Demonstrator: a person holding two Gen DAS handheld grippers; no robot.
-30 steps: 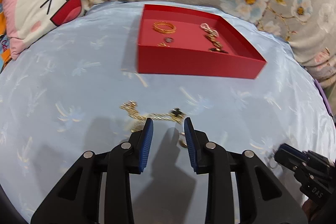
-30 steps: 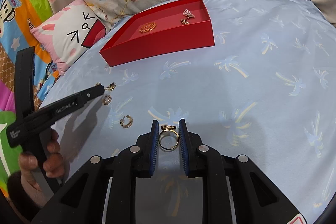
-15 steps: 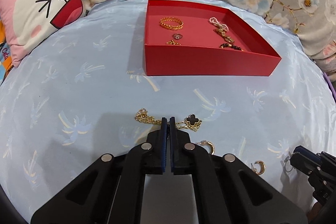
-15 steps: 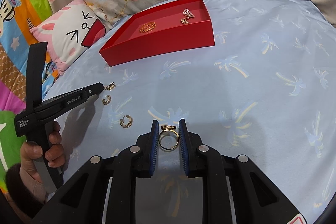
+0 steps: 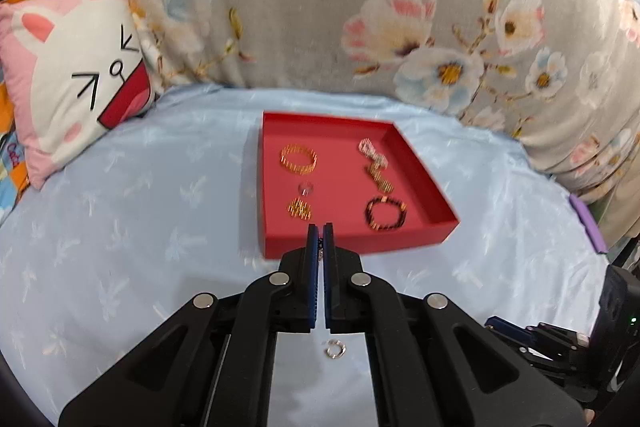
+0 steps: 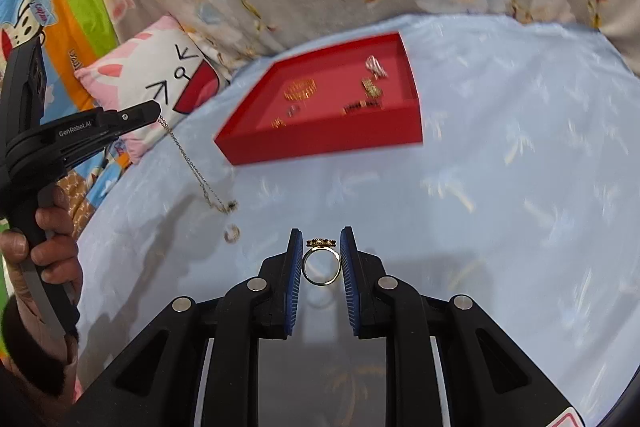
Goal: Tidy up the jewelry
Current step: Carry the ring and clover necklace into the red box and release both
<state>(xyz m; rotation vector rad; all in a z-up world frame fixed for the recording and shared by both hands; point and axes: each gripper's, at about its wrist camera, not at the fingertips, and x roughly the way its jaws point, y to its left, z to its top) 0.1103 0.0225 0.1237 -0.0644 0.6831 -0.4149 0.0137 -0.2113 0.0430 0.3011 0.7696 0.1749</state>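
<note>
A red tray [image 5: 280, 249] [image 6: 320, 145] on the light blue cloth holds several pieces: a gold bangle [image 5: 299, 158], a dark beaded bracelet [image 5: 386, 213], a small ring and chains. My left gripper [image 5: 320, 229] is shut on a thin gold necklace [image 6: 192, 167], which hangs from its tips above the cloth in the right wrist view; the left gripper [image 6: 154, 111] shows there at the left. My right gripper [image 6: 321, 247] is shut on a gold ring [image 6: 321, 263] and is raised above the cloth. A small hoop earring [image 6: 232, 233] [image 5: 334, 350] lies on the cloth.
A pink and white cat cushion [image 5: 76, 75] [image 6: 160, 87] lies at the left. A grey floral cover [image 5: 360, 7] rises behind the tray. The right gripper's body [image 5: 560, 343] shows at the lower right of the left wrist view.
My left gripper closed on the necklace and lifted it off the cloth toward the tray. My right gripper rose with the ring still held.
</note>
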